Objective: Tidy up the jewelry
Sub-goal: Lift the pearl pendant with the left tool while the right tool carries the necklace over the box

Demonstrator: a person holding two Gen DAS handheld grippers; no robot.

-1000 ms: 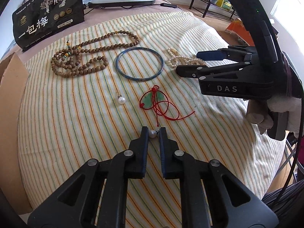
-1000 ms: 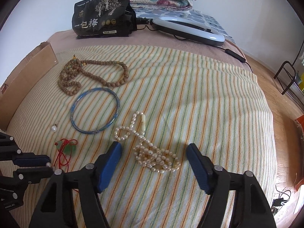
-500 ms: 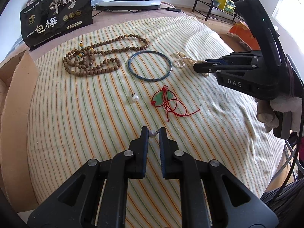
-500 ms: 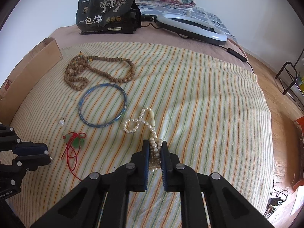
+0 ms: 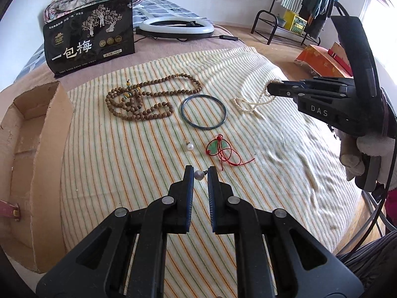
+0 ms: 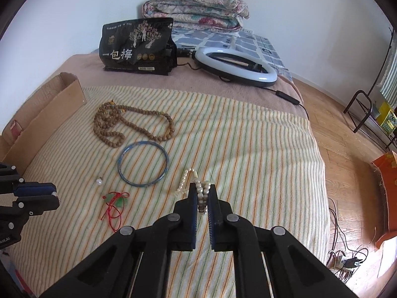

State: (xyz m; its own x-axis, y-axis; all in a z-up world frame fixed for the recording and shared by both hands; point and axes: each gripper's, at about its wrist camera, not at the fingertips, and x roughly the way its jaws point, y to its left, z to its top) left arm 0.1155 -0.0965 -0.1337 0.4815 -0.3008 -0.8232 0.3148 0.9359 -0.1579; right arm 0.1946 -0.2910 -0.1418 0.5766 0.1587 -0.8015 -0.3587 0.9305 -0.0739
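Our right gripper (image 6: pixel 202 195) has just closed its jaws on the pearl strand (image 6: pixel 201 193), now partly lifted off the bed (image 6: pixel 248 149), while the left gripper (image 5: pixel 198 175) pinches a pearl (image 5: pixel 198 175), so both can go to the box (image 5: pixel 37 149).

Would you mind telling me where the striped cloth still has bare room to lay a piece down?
The widest bare stretch of the striped cloth lies right of the blue bangle and pearl strand, out to the cloth's edge. A smaller patch lies between the cardboard box and loose pearl. Around the wooden beads and red-corded pendant it is crowded.
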